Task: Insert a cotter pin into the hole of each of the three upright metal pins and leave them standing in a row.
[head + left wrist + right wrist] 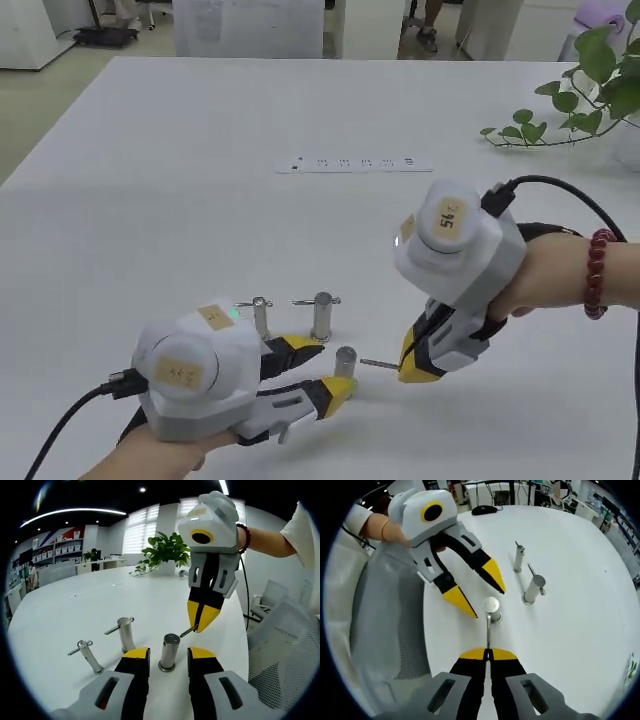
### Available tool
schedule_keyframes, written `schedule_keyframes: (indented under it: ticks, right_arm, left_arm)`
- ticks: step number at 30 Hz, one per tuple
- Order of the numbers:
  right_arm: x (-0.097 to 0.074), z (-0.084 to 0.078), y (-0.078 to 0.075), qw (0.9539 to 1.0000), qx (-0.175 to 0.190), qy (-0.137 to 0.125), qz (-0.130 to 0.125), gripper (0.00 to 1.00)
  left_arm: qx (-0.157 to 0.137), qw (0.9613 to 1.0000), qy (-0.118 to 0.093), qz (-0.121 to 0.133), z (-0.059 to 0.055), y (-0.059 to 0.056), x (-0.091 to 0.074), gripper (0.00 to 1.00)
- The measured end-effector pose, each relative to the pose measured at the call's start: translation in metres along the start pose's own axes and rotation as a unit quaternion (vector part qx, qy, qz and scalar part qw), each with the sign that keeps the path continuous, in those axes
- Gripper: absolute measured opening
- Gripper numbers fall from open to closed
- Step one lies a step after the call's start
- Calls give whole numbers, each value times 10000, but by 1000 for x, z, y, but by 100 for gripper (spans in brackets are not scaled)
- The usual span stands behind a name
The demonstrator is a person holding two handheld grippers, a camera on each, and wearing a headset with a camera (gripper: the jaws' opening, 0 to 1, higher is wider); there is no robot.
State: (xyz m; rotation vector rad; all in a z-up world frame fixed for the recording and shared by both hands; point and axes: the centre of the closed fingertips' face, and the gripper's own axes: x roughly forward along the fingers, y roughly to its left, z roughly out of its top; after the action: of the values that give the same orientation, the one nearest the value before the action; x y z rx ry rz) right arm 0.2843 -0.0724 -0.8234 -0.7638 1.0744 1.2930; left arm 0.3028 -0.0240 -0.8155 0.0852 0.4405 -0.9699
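Three pins [321, 317], two cottered; left tongs [328, 368] released, right tongs [408, 372] clenching one cotter pin [488, 630].

White table [150, 200] bears three upright metal pins [321, 316] and a power strip [353, 163].

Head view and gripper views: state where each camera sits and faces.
Head view: headset, looking down at the table; left hand, right hand show.
Left gripper view: on the left gripper, along open jaws toward the bare metal pin; right forearm shows.
Right gripper view: on the right gripper, along jaws clamping the cotter pin; left wrist shows.
Gripper views share the bare metal pin.
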Motion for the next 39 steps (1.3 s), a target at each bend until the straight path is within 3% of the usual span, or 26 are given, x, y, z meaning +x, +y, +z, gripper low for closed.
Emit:
schedule_keyframes:
  ticks: [17, 39]
  right_arm:
    - [4, 2, -1, 10000, 51, 54, 46, 4]
    - [7, 4, 2, 9986, 367, 382, 45, 4]
  left_arm:
    - [-35, 9998, 158, -111, -9, -2, 14, 14]
    - [-7, 10000, 95, -27, -10, 0, 15, 12]
